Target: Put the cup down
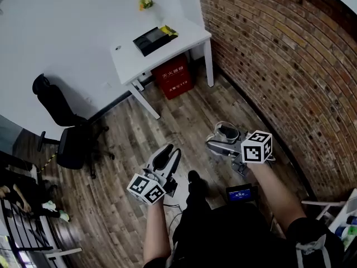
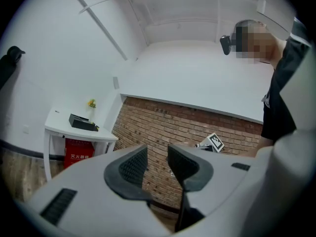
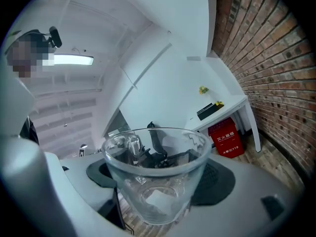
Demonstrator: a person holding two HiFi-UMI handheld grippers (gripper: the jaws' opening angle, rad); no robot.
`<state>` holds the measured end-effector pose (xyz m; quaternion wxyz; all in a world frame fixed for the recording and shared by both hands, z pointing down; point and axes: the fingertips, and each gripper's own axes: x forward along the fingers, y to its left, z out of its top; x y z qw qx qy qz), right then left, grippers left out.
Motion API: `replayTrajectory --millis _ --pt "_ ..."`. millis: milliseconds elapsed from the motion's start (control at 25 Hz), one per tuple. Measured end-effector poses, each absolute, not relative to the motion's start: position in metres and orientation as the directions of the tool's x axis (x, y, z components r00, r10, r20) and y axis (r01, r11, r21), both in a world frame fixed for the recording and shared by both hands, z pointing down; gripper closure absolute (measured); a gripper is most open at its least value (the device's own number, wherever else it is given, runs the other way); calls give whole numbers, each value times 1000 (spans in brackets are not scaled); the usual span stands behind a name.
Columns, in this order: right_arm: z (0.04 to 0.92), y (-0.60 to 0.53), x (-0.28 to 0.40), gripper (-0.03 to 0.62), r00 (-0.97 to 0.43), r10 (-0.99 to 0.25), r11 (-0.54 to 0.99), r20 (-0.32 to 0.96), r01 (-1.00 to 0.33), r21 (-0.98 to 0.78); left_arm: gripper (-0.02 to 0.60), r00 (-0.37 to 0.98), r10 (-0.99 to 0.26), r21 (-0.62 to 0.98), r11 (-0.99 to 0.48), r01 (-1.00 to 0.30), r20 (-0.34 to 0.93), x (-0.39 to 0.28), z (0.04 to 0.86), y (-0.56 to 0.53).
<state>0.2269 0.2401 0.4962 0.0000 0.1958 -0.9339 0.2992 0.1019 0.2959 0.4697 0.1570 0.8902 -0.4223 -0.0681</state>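
Cup [image 3: 154, 179]: clear glass, rim towards the camera in the right gripper view, held in mid-air above the wooden floor [image 1: 184, 113], well apart from the white table [image 1: 167, 44]
Right gripper [image 1: 222, 143]: jaws closed on the cup's wall from both sides, dark pads [image 3: 221, 181] against the glass
Left gripper [image 2: 158, 164]: jaws a narrow gap apart, nothing between them
Handling: likely rigid, smooth and slippery, breakable if dropped or knocked; probably light, since it looks empty
Where to hold: across the wall below the rim, with firm, even pressure
Task stage: cup not yet set down; the table looks the likeliest surface
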Motion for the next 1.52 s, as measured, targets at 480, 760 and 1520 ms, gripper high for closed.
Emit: replayTrajectory --millis 480,760,1520 --pt "457 59 107 179 -901 -429 723 64 -385 -573 451 654 -755 355 -626 -695 -52 -36 446 112" --pt "471 -9 64 180 -903 -420 708 89 -387 -591 451 657 -753 395 -616 -681 -41 -75 463 49" --pt "473 -315 -48 180 -982 -184 774 38 -169 -610 451 526 -850 406 -493 -770 -35 -157 461 -240"
